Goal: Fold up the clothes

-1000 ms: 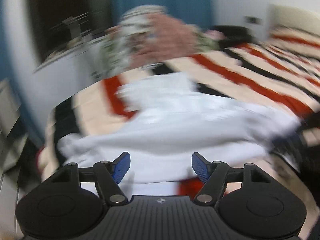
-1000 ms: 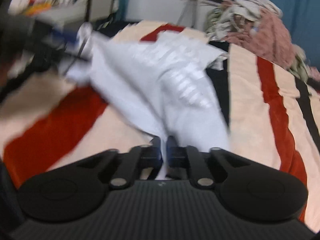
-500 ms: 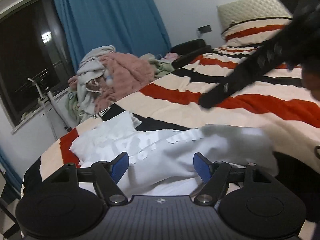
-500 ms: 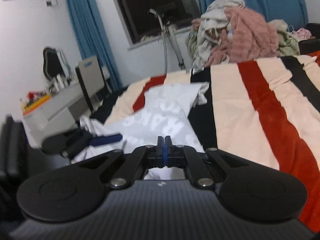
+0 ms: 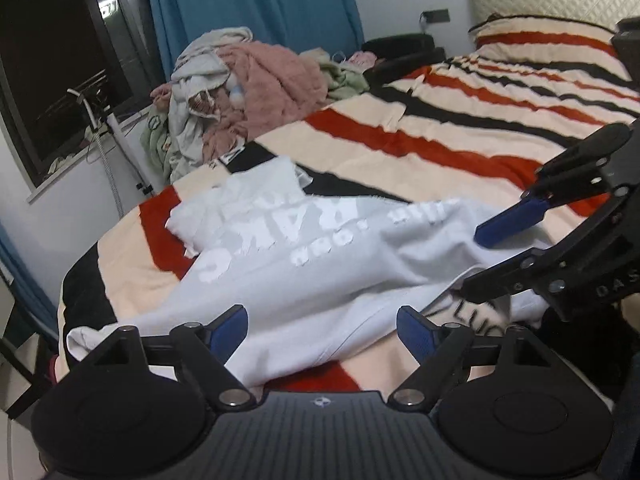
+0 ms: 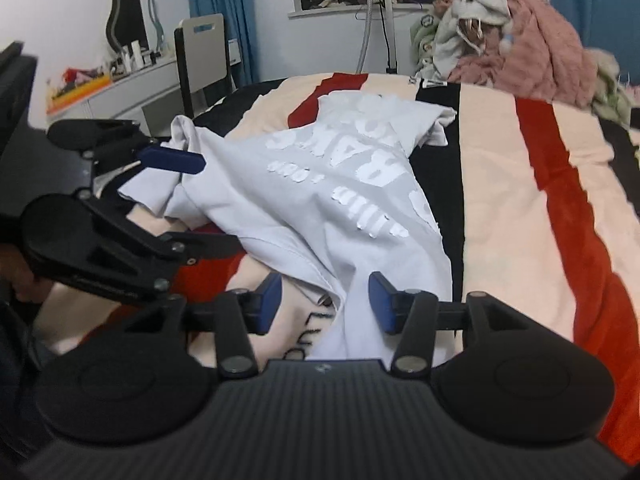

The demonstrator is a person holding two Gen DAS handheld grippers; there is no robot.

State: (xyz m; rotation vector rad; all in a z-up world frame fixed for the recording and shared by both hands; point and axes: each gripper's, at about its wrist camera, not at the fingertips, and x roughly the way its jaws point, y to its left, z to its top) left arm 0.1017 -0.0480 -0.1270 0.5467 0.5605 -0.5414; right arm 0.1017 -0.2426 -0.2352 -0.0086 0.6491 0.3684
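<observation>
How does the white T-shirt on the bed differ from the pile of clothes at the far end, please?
The white T-shirt lies spread low across the striped blanket; the pile of clothes is heaped high. The T-shirt is one pale garment with white lettering; the pile mixes pink, grey and green pieces. The T-shirt sits between both open hand-held grippers; the pile lies beyond them. Both are unfolded.

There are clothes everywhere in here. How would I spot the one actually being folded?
Start with the bed's striped blanket in cream, red and black. A heap of pink and grey laundry sits at its far edge; nearer, lying alone and crumpled on the stripes, is the white T-shirt. Only it carries big white block lettering.
</observation>
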